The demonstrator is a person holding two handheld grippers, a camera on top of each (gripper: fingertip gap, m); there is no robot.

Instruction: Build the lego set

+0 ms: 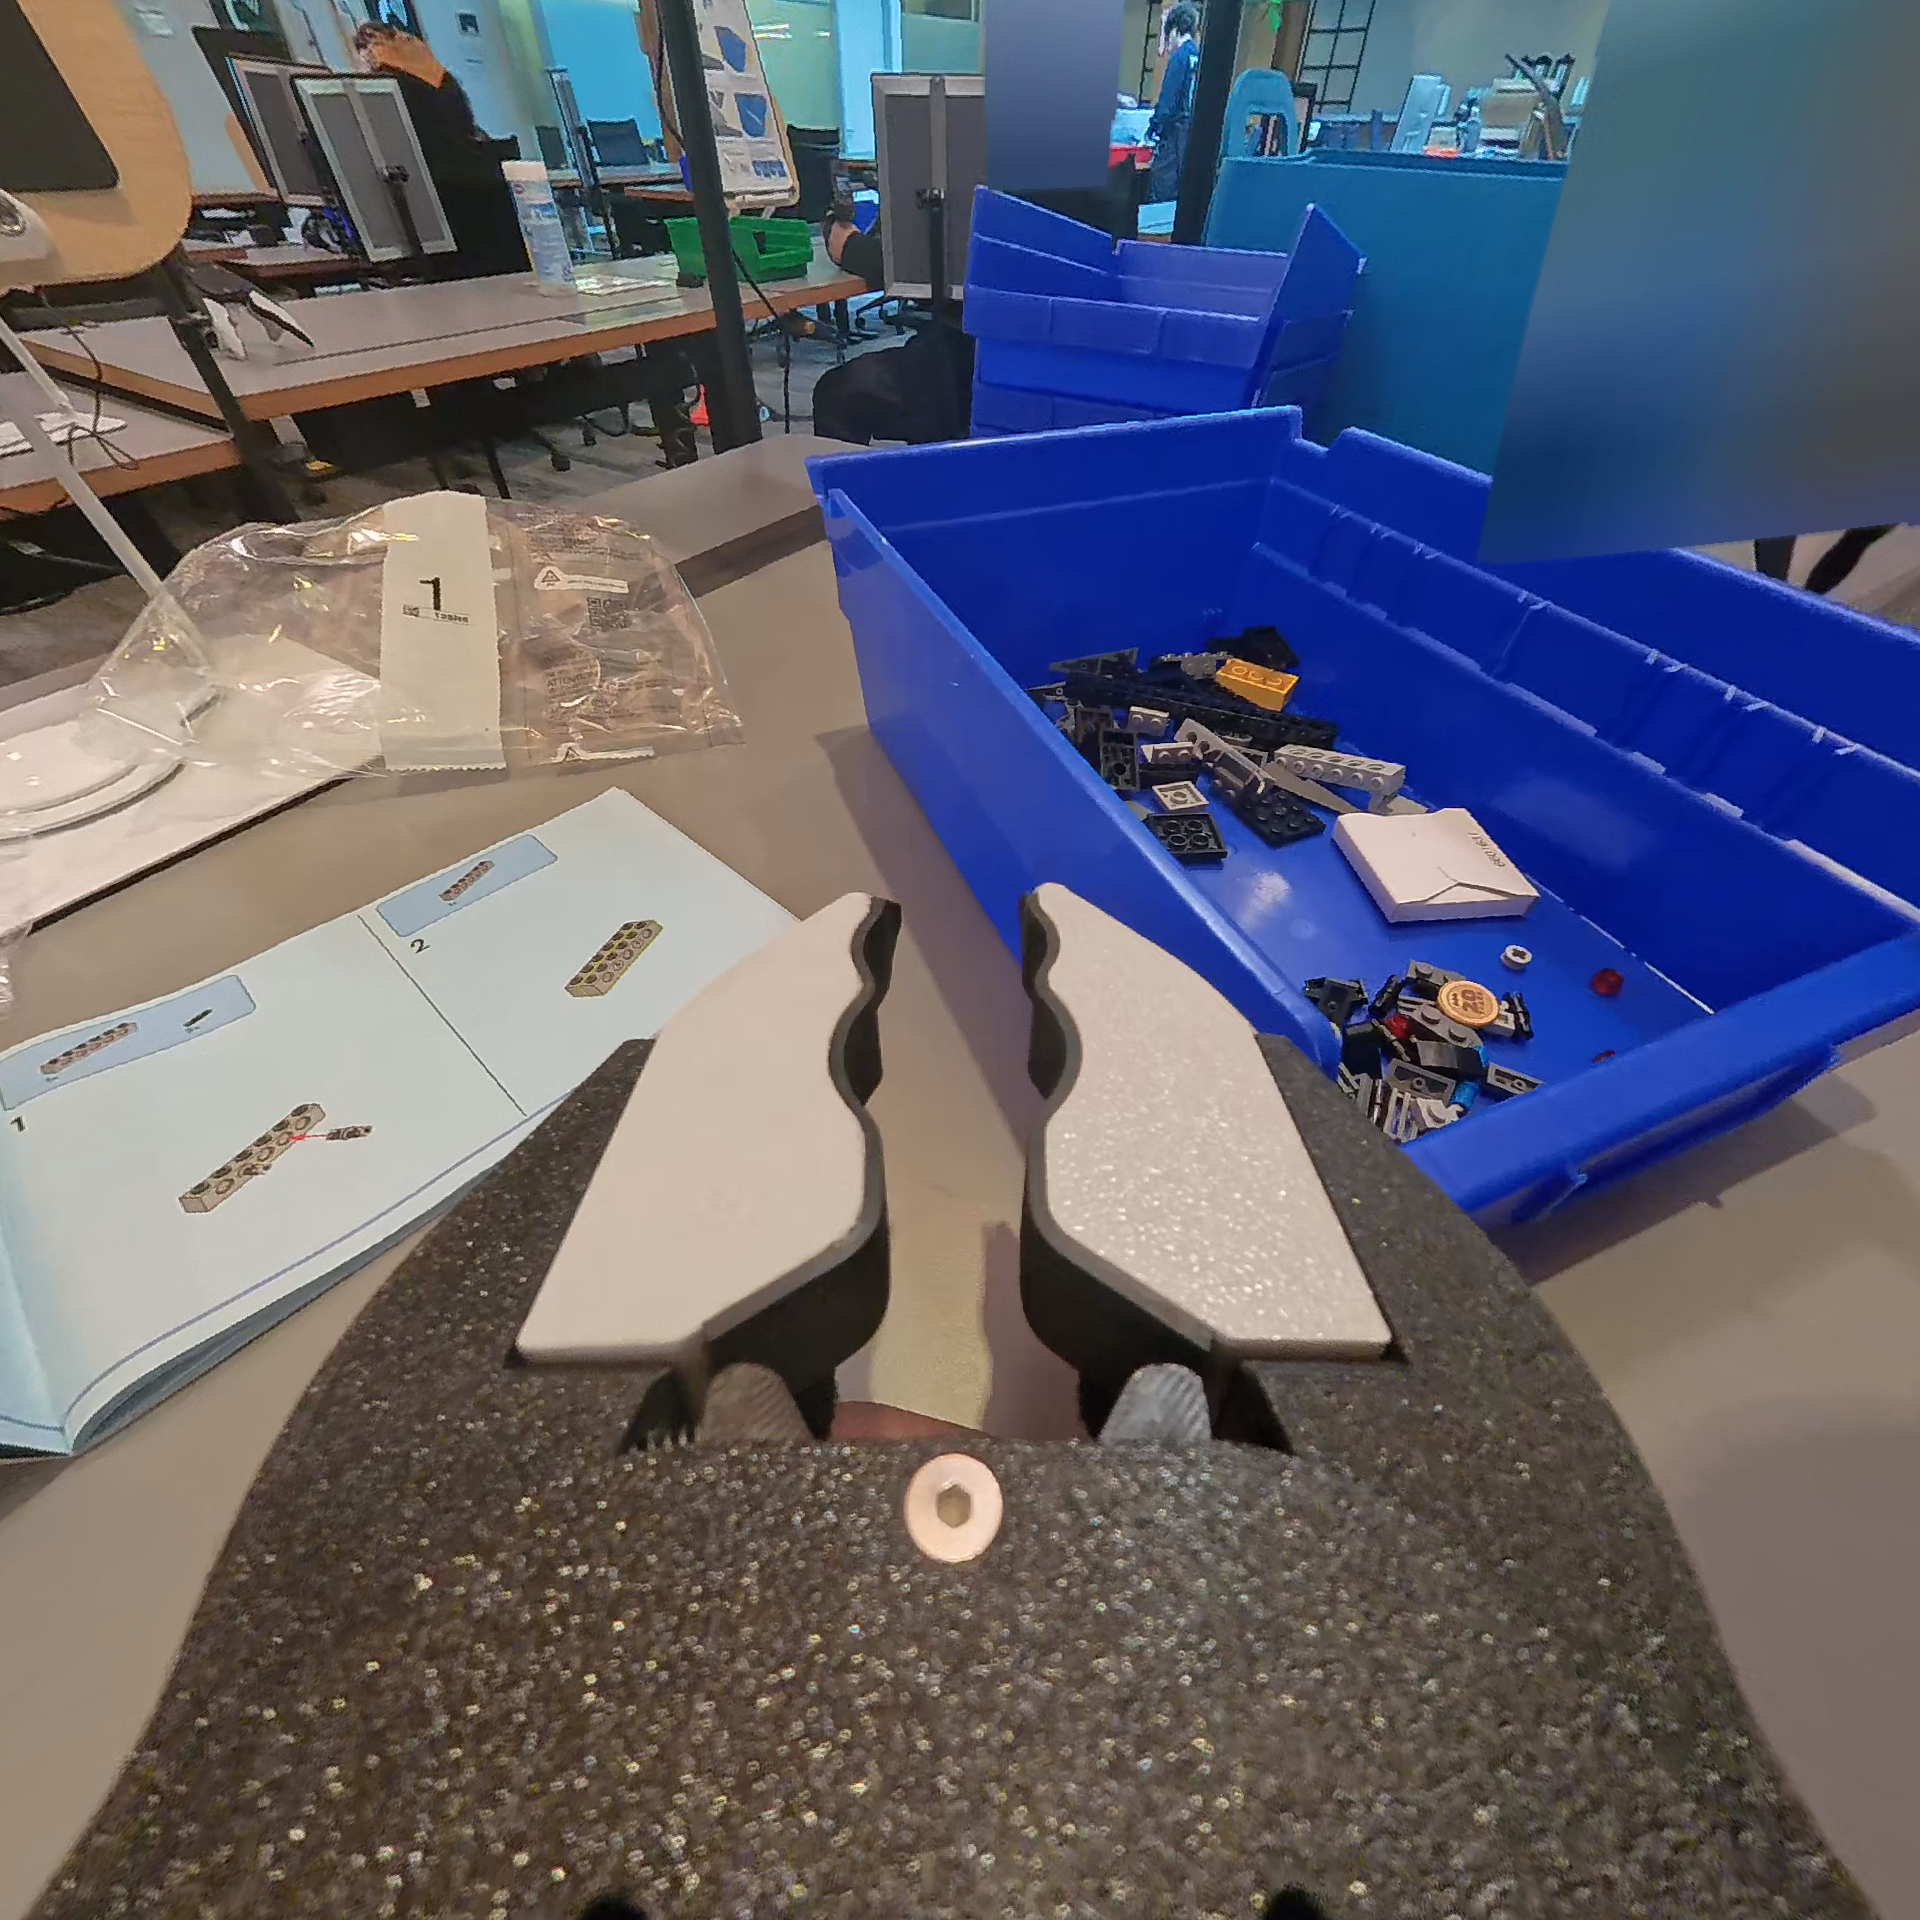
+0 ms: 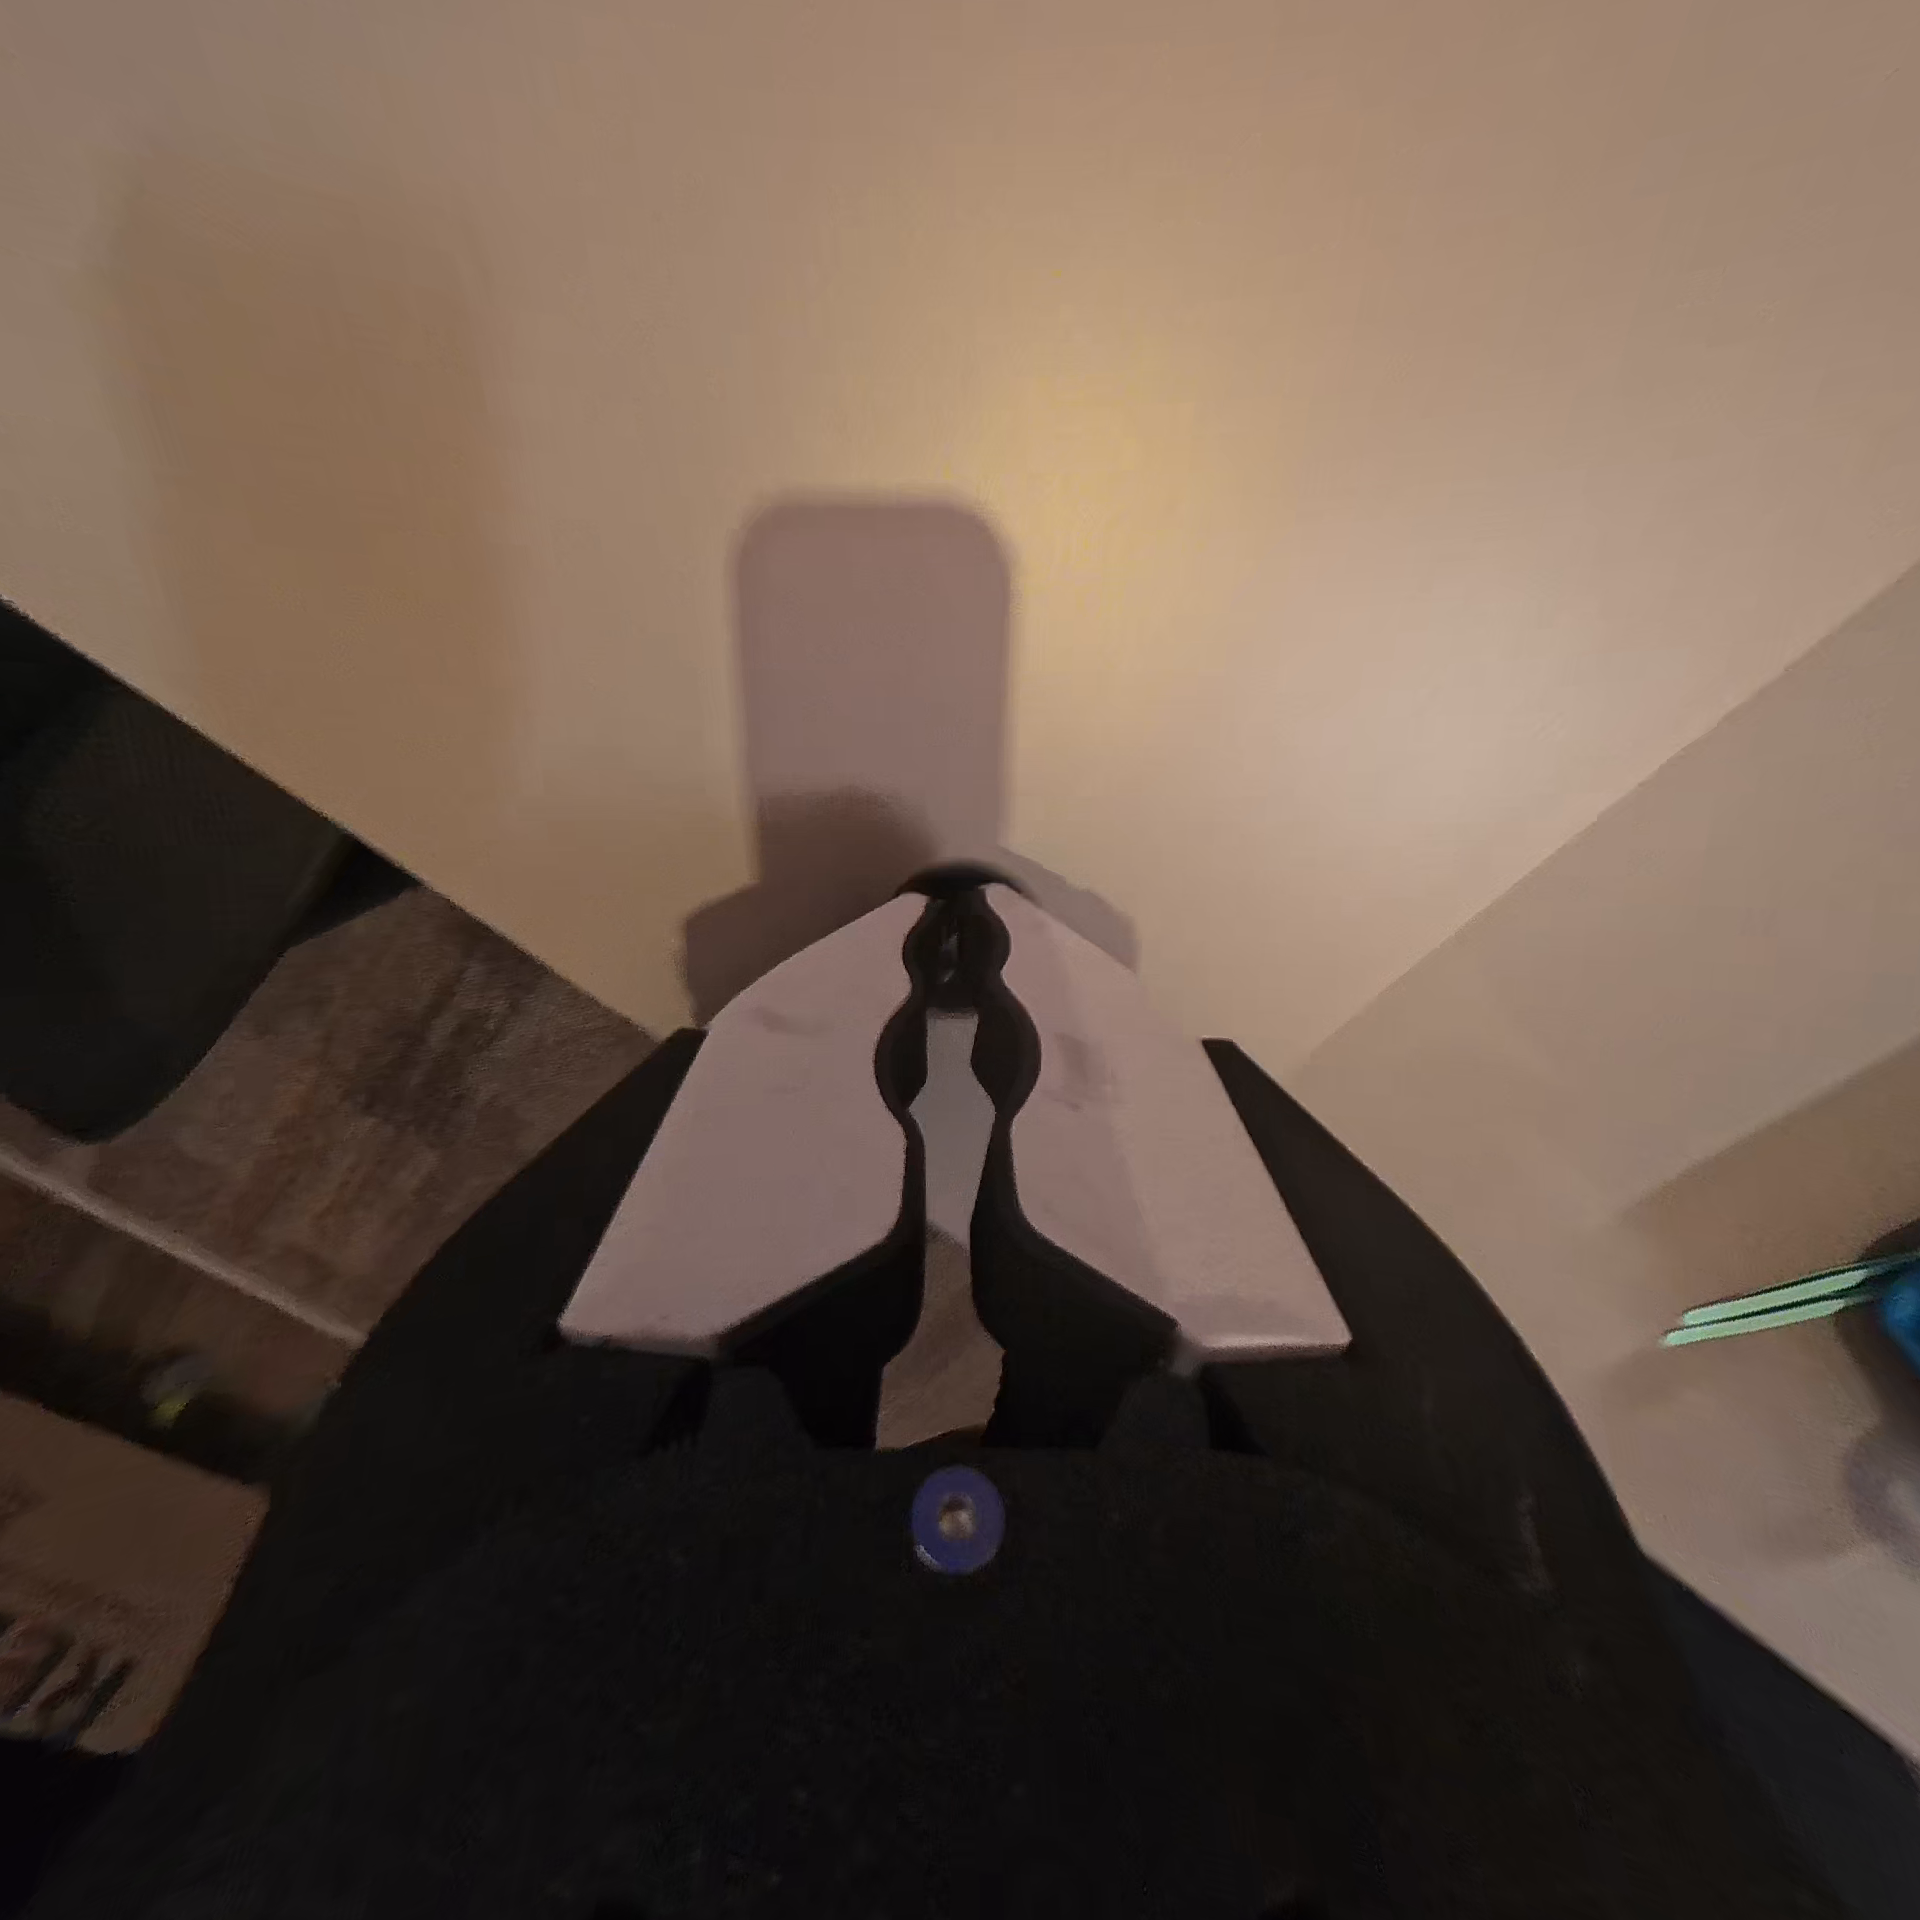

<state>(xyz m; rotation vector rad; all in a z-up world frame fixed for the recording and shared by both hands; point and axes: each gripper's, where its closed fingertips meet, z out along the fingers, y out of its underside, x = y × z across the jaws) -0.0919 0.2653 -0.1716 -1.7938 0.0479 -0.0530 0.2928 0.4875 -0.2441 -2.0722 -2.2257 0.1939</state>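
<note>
Left wrist view: left gripper (image 1: 961, 914) is poised over a grey table (image 1: 790, 644), jaws apart with nothing between the pads. Just right of the fingertips stands a blue bin (image 1: 935, 623) holding a heap of dark and grey building bricks (image 1: 1216, 748), one orange brick (image 1: 1257, 681), a white folded packet (image 1: 1434, 862) and a second small heap of pieces (image 1: 1423, 1049) at the near end. Left of the fingers lies an open pale-blue instruction booklet (image 1: 312, 1091); farther left, an empty clear plastic bag (image 1: 436, 634). More blue bins (image 1: 1132, 322) are stacked beyond the table.

Right wrist view: picture is blurred. Right gripper (image 2: 954, 894) points down close to a pale tabletop (image 2: 1247, 416), jaws drawn together at the tips on a small dark piece (image 2: 954, 881) that protrudes just past them; its kind cannot be told. Floor (image 2: 312, 1091) shows at near left, and a green-edged object (image 2: 1787, 1304) at far right.
</note>
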